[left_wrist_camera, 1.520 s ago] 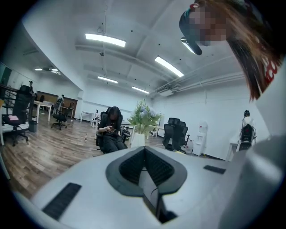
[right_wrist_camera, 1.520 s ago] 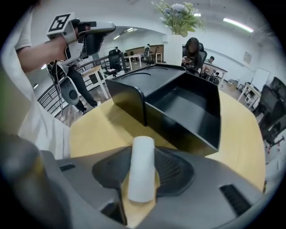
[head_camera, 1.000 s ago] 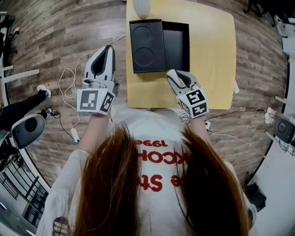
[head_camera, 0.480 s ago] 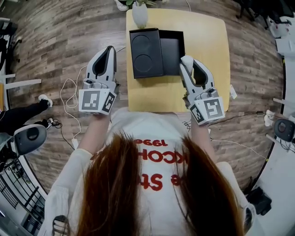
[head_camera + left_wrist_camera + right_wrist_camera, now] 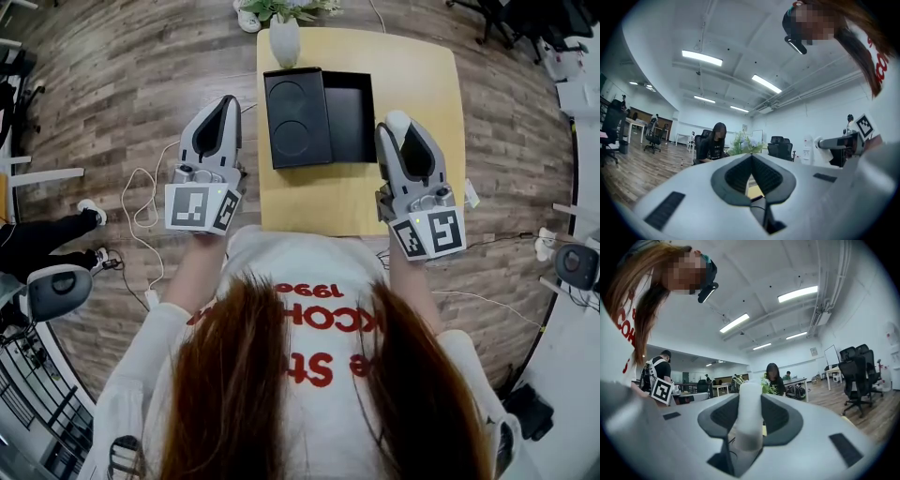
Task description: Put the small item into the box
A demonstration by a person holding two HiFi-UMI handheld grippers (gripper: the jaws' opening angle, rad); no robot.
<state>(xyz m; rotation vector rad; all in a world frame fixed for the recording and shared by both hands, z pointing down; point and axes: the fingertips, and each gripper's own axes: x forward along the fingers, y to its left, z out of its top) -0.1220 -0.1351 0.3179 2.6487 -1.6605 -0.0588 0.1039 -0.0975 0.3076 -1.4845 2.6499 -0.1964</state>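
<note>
A black box [image 5: 351,114] lies open on the yellow table [image 5: 417,66]. Its left half [image 5: 296,117] has two round recesses. My right gripper [image 5: 397,124] hovers just right of the box, above the table, shut on a small white cylinder [image 5: 398,118]. In the right gripper view the white cylinder [image 5: 749,416] stands upright between the dark pads [image 5: 780,417], tip at the right gripper [image 5: 749,394]. My left gripper [image 5: 228,100] hangs over the floor left of the table, shut and empty. In its own view the left gripper [image 5: 751,159] has its pads meeting at the tip.
A white vase with a plant [image 5: 285,37] stands at the table's far edge, just behind the box. Cables [image 5: 141,202] trail over the wooden floor at left. A person's dark leg and white shoe [image 5: 56,225] lie further left. Office chairs and seated people show in both gripper views.
My right gripper has risen from the table's front edge and moved right, now beside the box with the white cylinder in it. The left gripper shifted up slightly.
</note>
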